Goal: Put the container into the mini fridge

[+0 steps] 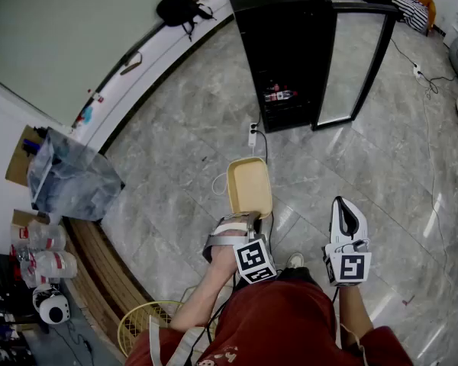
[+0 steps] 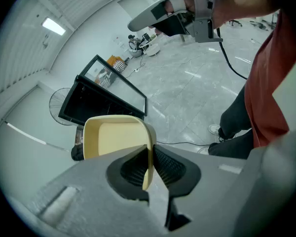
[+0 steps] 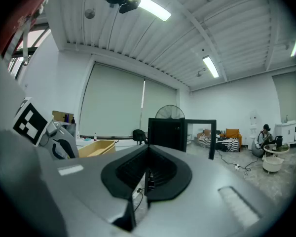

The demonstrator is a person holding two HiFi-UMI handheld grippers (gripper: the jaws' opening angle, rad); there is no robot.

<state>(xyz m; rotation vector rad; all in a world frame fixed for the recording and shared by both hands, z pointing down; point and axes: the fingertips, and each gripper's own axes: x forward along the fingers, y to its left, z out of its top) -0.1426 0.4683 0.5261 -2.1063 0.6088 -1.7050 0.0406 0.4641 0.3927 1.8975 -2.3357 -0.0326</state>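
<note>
A cream rectangular container [image 1: 249,185] hangs over the grey tiled floor, empty, its open top toward the head camera. My left gripper [image 1: 240,219] is shut on its near wall; in the left gripper view the container [image 2: 116,137] has its rim pinched between the black pads [image 2: 170,164]. The black mini fridge [image 1: 286,44] stands some way ahead with its glass door [image 1: 359,59] swung open; bottles show on a low shelf. My right gripper [image 1: 342,206] is held at the right, shut and empty; in its own view the right gripper [image 3: 147,174] points toward the fridge [image 3: 166,132].
A white power strip [image 1: 253,134] and its cable lie on the floor between me and the fridge. A black bag [image 1: 179,8] rests on the long ledge at left. A plastic bag [image 1: 69,178] and a woven basket [image 1: 149,322] sit near my left side.
</note>
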